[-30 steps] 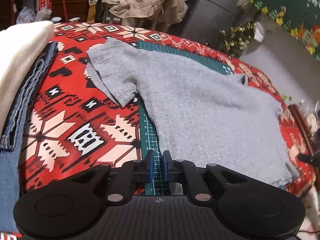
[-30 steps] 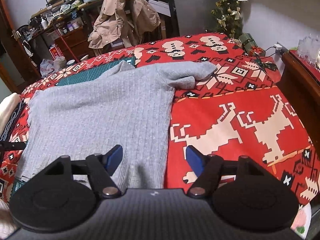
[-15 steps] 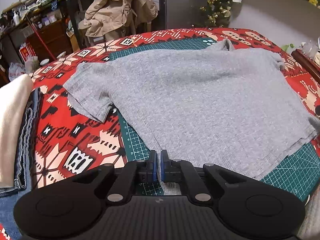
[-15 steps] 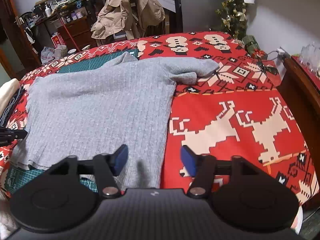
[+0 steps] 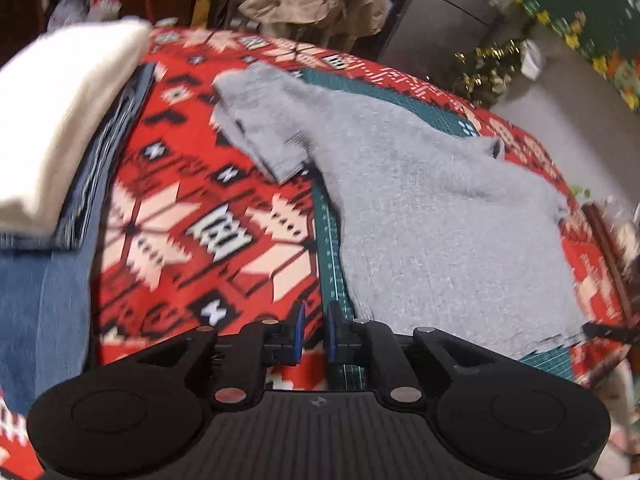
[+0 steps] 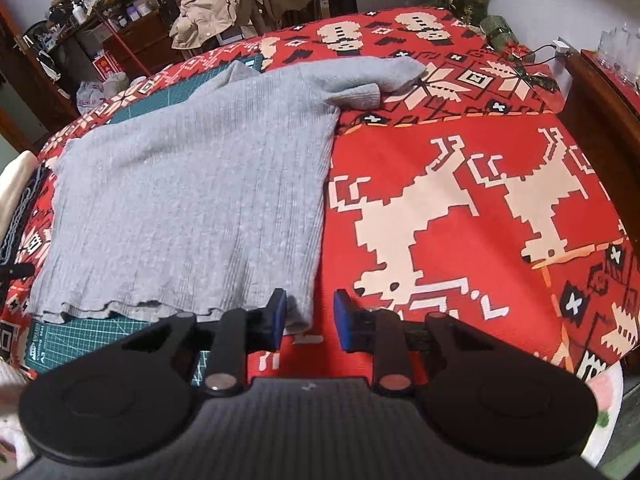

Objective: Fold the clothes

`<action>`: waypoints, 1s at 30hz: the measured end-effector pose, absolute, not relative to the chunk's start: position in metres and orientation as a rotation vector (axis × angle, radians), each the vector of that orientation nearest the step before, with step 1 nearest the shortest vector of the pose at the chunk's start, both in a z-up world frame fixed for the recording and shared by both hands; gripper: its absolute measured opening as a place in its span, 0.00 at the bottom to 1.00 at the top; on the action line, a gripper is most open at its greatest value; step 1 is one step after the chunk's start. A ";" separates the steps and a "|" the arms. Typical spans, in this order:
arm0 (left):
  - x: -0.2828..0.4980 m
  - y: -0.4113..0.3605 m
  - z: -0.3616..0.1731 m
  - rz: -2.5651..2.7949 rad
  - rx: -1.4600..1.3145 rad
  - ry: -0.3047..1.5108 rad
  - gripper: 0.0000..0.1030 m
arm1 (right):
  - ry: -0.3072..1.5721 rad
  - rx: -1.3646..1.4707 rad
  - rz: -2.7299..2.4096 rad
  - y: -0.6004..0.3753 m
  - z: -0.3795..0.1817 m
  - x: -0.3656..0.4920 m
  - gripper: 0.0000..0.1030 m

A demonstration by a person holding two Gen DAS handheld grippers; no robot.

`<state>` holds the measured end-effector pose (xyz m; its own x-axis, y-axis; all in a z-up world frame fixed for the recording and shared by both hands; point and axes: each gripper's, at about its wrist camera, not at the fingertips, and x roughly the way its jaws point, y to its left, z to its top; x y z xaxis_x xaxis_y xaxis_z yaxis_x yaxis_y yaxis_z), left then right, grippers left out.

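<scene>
A grey ribbed short-sleeved top (image 5: 432, 216) lies spread flat on a green cutting mat (image 5: 330, 264) over a red patterned blanket; it also shows in the right wrist view (image 6: 188, 208). My left gripper (image 5: 316, 336) is slightly open and empty, over the mat's edge just left of the top's hem corner. My right gripper (image 6: 310, 318) is open and empty at the hem's right corner (image 6: 298, 320), with that corner between the fingers.
A stack of folded clothes, a cream knit (image 5: 56, 128) on denim (image 5: 36, 312), lies left of the top. The red blanket (image 6: 460, 208) stretches right of it. A wooden stand with glasses (image 6: 616, 80) is at the right edge. A coat-draped chair (image 6: 240, 0) stands behind.
The left gripper swung left and its jaws parted a little from shut. The right gripper's jaws narrowed and moved to the hem's right corner.
</scene>
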<state>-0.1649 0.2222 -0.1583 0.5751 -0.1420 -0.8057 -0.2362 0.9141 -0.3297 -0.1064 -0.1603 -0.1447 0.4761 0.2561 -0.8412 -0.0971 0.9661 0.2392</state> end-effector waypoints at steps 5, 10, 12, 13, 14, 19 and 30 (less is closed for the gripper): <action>-0.173 0.227 -0.159 0.007 -0.546 0.993 0.09 | 1.071 0.151 0.226 -0.154 -0.147 -0.103 0.28; -0.170 0.218 -0.165 -0.026 -0.548 1.038 0.11 | 1.067 0.147 0.228 -0.152 -0.147 -0.103 0.29; -0.167 0.215 -0.168 -0.046 -0.558 1.055 0.11 | 1.067 0.143 0.229 -0.152 -0.146 -0.104 0.29; -0.167 0.215 -0.167 -0.060 -0.571 1.053 0.11 | 1.066 0.144 0.228 -0.152 -0.146 -0.104 0.29; -0.167 0.215 -0.167 -0.069 -0.581 1.051 0.12 | 1.063 0.145 0.226 -0.153 -0.145 -0.105 0.29; -0.162 0.208 -0.169 -0.068 -0.533 1.074 0.14 | 1.064 0.149 0.228 -0.153 -0.147 -0.105 0.26; -0.195 0.214 -0.135 -0.061 -0.452 1.079 0.02 | 1.071 0.092 0.229 -0.168 -0.117 -0.123 0.04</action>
